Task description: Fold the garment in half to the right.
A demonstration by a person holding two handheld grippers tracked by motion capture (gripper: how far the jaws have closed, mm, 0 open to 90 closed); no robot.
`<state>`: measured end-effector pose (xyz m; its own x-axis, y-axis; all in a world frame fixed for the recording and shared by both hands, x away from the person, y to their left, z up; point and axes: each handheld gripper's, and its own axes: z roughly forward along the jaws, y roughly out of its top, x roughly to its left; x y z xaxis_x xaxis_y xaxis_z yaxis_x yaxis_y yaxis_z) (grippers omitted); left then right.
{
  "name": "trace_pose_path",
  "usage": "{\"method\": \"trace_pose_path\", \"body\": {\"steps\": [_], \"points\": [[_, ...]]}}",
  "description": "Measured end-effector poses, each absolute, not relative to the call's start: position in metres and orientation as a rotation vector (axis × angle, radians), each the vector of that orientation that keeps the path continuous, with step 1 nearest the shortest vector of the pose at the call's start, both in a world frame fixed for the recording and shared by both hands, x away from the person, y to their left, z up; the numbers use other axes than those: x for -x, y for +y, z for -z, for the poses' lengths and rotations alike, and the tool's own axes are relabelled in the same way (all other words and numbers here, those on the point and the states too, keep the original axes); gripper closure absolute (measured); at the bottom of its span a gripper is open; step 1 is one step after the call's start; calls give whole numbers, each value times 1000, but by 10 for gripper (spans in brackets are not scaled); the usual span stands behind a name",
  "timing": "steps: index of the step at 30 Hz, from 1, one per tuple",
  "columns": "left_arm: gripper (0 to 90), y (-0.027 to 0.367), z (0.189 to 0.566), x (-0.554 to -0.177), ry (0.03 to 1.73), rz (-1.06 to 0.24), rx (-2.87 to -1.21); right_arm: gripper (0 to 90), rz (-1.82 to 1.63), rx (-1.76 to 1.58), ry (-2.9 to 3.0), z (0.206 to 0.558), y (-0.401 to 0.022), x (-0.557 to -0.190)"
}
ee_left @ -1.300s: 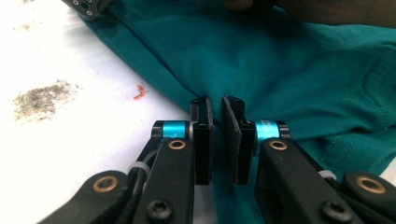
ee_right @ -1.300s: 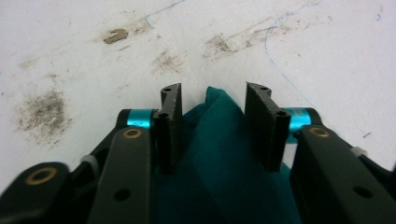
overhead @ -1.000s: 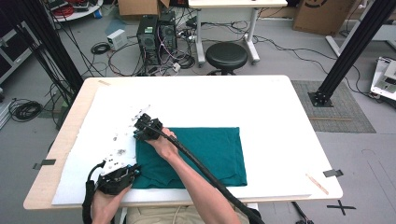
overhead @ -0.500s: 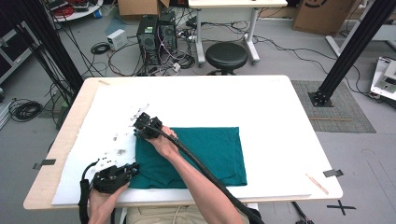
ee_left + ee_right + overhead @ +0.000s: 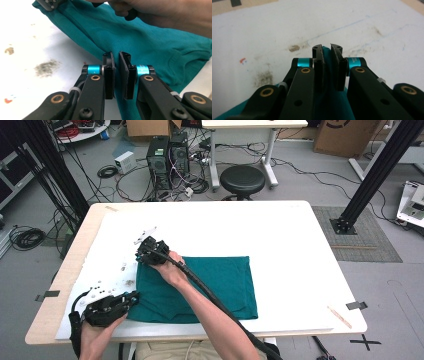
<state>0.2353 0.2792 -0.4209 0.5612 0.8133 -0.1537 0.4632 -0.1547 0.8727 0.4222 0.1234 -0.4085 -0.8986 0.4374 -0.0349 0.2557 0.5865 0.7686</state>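
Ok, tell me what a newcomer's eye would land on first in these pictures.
The teal cloth stands out first, spread on the white table cover near the person's edge. Next come the two black grippers on its left side: the right gripper pinches the cloth's far left corner, the left gripper its near left edge, both with jaws shut on the fabric. Dark smudges mark the white cover beside the cloth.

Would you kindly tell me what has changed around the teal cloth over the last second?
The right claw has just closed on the far left corner of the teal cloth, pinching the fabric. The left claw stays clamped on the near left edge. Both corners look slightly lifted. The cloth otherwise lies folded where it was on the white table.
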Motion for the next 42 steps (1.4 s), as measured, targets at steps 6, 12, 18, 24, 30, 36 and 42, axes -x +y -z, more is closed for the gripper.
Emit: {"method": "trace_pose_path", "body": {"steps": [6,12,18,24,30,36,42], "points": [[831,289,403,-228,1026,-475,-1776,832,-1318,-567,2564,390,125,-420],[831,270,401,-227,985,-448,-1764,832,-1283,-527,2576,382,115,-416],[832,243,403,-233,945,-422,-1796,833,-1247,-511,2555,378,95,-413],[832,218,406,-243,911,-356,-1806,832,-1221,-550,2545,379,67,-413],[832,180,410,-251,858,-335,-1859,832,-1189,-602,2526,381,31,-412],[832,147,415,-259,837,-290,-1880,832,-1160,-643,2499,385,-1,-409],[831,117,416,-267,807,-261,-1882,832,-1150,-704,2479,386,-38,-413]]}}
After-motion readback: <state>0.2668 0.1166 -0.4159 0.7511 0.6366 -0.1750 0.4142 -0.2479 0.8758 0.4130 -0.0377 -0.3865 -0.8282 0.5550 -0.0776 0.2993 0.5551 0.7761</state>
